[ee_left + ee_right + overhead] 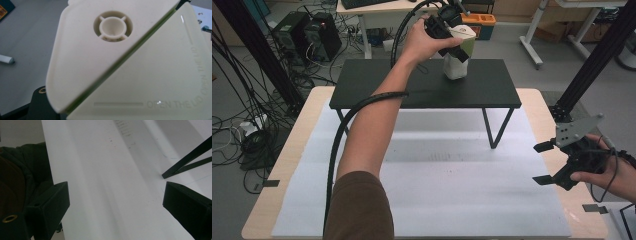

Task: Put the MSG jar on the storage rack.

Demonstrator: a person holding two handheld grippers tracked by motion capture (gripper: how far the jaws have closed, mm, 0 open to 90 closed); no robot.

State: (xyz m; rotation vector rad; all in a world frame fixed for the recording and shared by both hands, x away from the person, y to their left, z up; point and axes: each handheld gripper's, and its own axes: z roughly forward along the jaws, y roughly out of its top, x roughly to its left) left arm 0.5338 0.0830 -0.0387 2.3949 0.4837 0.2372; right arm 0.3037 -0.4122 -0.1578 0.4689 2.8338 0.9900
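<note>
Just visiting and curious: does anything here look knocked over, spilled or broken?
Nothing spilled or broken. The cream container stands upright on the black shelf, with the left gripper at its lid. The right gripper hangs open over the white sheet, holding nothing.

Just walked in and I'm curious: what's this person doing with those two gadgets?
A person holds a set of tongs in each hand. The left tongs are at the top of a cream container standing on a small black shelf; up close its lid reads "OPEN THE LID". Whether they grip it isn't clear. The right tongs wait open and empty over the white sheet.
</note>
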